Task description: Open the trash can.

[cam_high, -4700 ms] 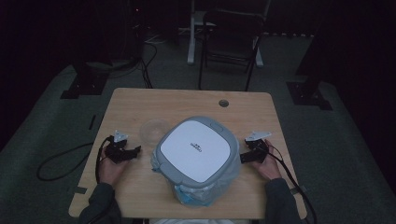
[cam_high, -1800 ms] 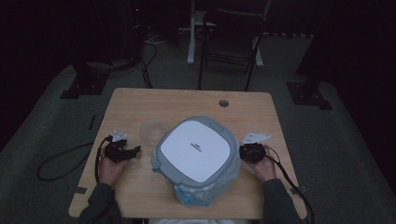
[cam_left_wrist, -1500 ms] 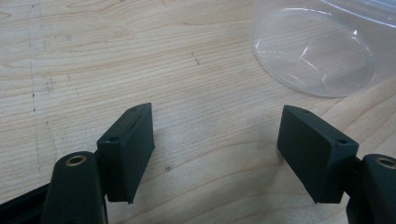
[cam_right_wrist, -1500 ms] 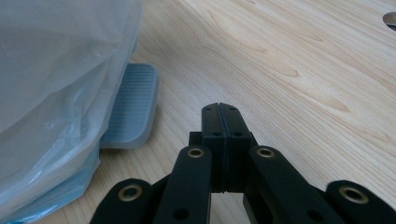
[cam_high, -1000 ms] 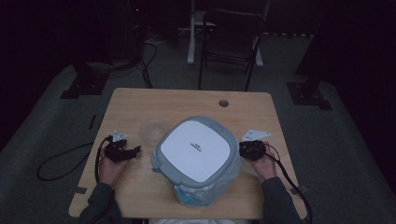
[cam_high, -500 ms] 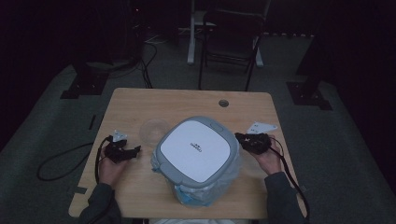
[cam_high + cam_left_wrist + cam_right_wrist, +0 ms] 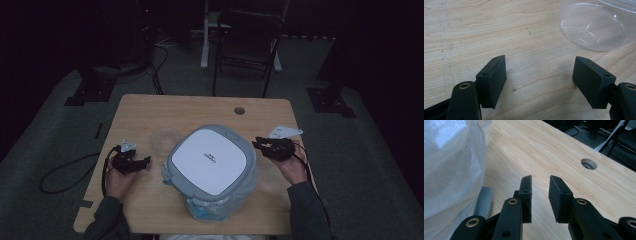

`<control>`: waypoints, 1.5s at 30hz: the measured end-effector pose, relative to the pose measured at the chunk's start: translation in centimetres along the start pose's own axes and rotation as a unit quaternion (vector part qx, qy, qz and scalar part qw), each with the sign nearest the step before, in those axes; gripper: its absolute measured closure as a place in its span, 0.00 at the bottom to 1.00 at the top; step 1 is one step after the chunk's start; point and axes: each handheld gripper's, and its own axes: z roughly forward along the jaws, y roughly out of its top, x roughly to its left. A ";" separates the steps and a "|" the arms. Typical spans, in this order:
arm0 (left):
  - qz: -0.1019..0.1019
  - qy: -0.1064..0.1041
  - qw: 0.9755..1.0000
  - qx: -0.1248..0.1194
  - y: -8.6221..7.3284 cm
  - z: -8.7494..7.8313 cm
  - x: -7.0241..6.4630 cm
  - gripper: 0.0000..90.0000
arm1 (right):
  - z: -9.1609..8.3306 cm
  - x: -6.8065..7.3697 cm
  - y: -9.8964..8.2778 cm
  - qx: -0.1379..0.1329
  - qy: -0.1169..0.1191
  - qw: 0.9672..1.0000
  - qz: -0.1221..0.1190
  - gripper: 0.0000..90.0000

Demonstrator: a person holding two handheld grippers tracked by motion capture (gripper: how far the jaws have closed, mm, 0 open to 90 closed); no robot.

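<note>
Bin (image 7: 210, 160) fills mid-table; right gripper (image 7: 264, 146) (jaws just opening, empty) beside its edge; left gripper (image 7: 142, 162) spread.

**Readable text: just one tiny mark, illegible**

Only print in sight: small dark logo/wordmark at centre of the bin's white lid (image 7: 209, 159), high view. Too small & blurry to make out letters, so brand can't be told. No numbers beside it.

Nothing else carries text: no label on the clear plastic liner bag (image 7: 451, 165) in right gripper view, none on the clear cup (image 7: 594, 25) in left gripper view, no stickers/signs on the tabletop (image 7: 200, 107). Dark background in high view too dim to read anything there.
</note>
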 end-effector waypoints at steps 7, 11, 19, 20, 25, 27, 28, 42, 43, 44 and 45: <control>0.001 0.001 1.000 0.000 0.0 0.0 0.0 0.32 | -1.2 0.0 1.1 -0.009 -0.004 1.000 0.000 0.79; 0.002 0.002 1.000 0.000 0.0 0.0 -0.1 0.32 | -1.9 0.1 1.8 -0.012 -0.007 1.000 0.002 0.79; 0.002 0.002 1.000 0.001 0.0 0.0 -0.1 0.32 | -3.0 0.4 3.5 -0.021 -0.007 1.000 -0.004 0.78; 0.002 0.003 1.000 0.001 0.0 0.0 -0.1 0.32 | -3.2 0.4 3.8 -0.024 -0.007 1.000 -0.003 0.78; 0.002 0.003 1.000 0.001 0.0 0.0 -0.1 0.32 | -4.0 0.5 4.8 -0.037 0.000 0.999 -0.003 0.78; 0.003 0.003 1.000 0.001 0.0 0.0 -0.1 0.32 | -4.4 0.8 5.4 -0.043 0.006 0.999 -0.006 0.77; 0.003 0.003 1.000 0.001 0.0 0.0 -0.1 0.32 | -4.5 0.9 5.7 -0.048 0.009 0.999 -0.006 0.77; 0.003 0.003 1.000 0.001 0.0 0.0 -0.1 0.32 | -5.4 2.4 8.5 -0.065 0.033 0.997 -0.021 0.74; 0.003 0.003 1.000 0.001 0.0 0.0 -0.1 0.32 | -5.4 2.4 8.6 -0.066 0.034 0.997 -0.022 0.74; 0.003 0.003 1.000 0.001 0.0 0.0 -0.1 0.32 | -5.4 2.6 8.7 -0.066 0.036 0.997 -0.020 0.74; 0.003 0.003 1.000 0.001 0.0 0.0 -0.1 0.32 | -5.4 2.6 8.9 -0.066 0.037 0.997 -0.022 0.73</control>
